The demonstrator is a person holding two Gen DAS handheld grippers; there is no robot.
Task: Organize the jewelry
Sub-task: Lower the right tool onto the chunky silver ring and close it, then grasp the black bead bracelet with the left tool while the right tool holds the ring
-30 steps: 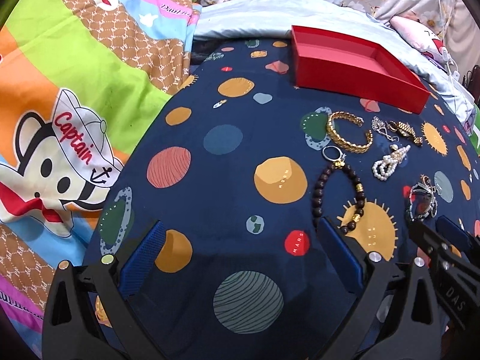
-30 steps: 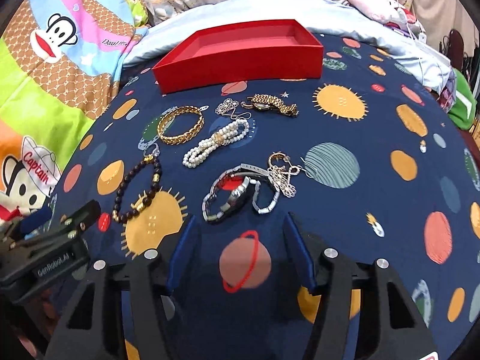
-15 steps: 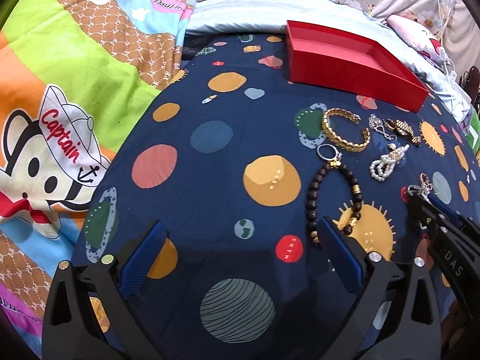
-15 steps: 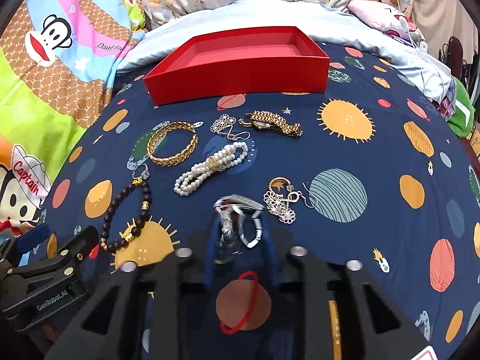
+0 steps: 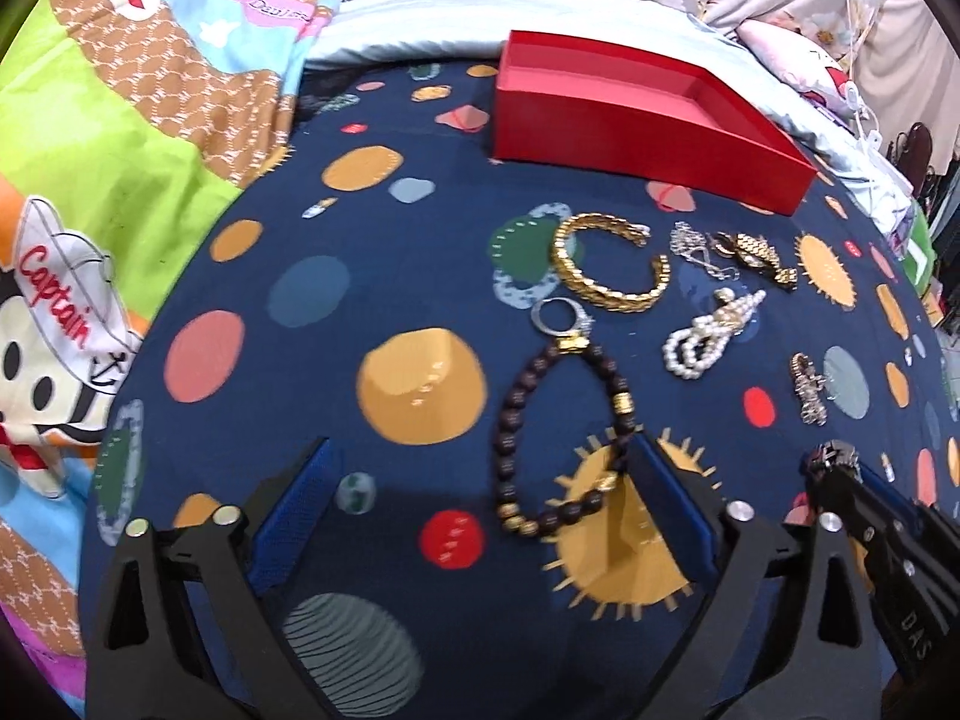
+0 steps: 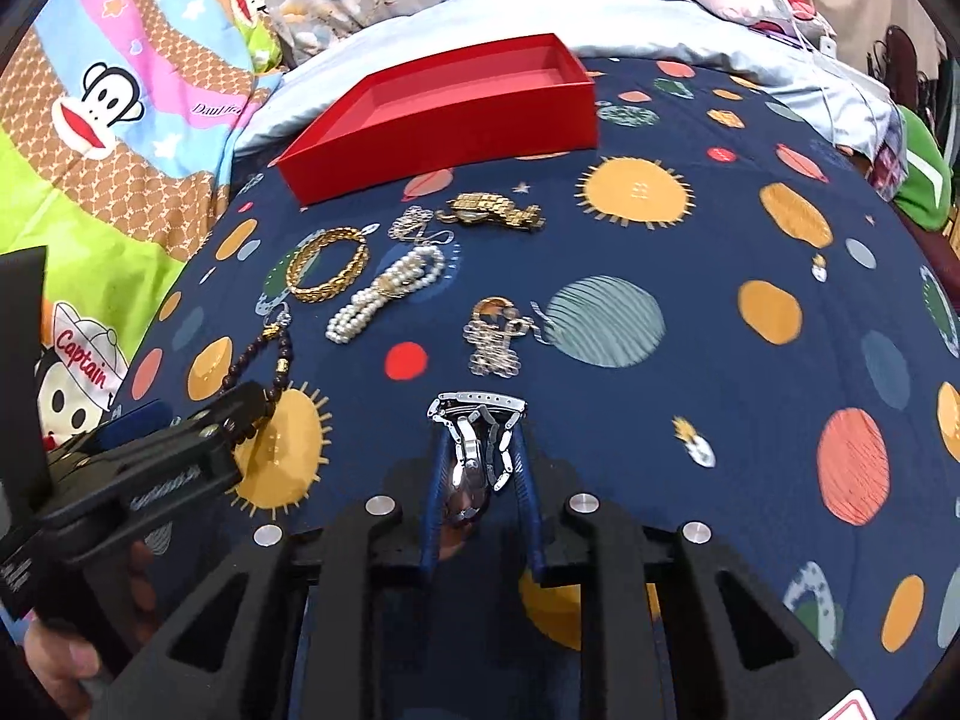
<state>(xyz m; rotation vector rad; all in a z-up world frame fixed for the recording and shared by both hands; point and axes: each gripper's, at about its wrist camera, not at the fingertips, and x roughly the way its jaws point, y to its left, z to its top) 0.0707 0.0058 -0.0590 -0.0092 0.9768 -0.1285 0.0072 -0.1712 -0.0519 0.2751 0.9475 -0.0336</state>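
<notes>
My right gripper is shut on a silver watch and holds it above the blue planet-print cloth. A red tray sits at the back, also in the left wrist view. On the cloth lie a gold bangle, a pearl bracelet, a dark bead bracelet, a gold watch, a silver ring and a gold chain piece. My left gripper is open, its right finger at the bead bracelet.
A cartoon monkey blanket lies left of the blue cloth. A pale blue sheet and pillows are behind the tray. The right gripper body shows at the right edge of the left wrist view.
My right gripper has closed on the silver watch and lifted it off the cloth. My left gripper has moved forward toward the bead bracelet.
</notes>
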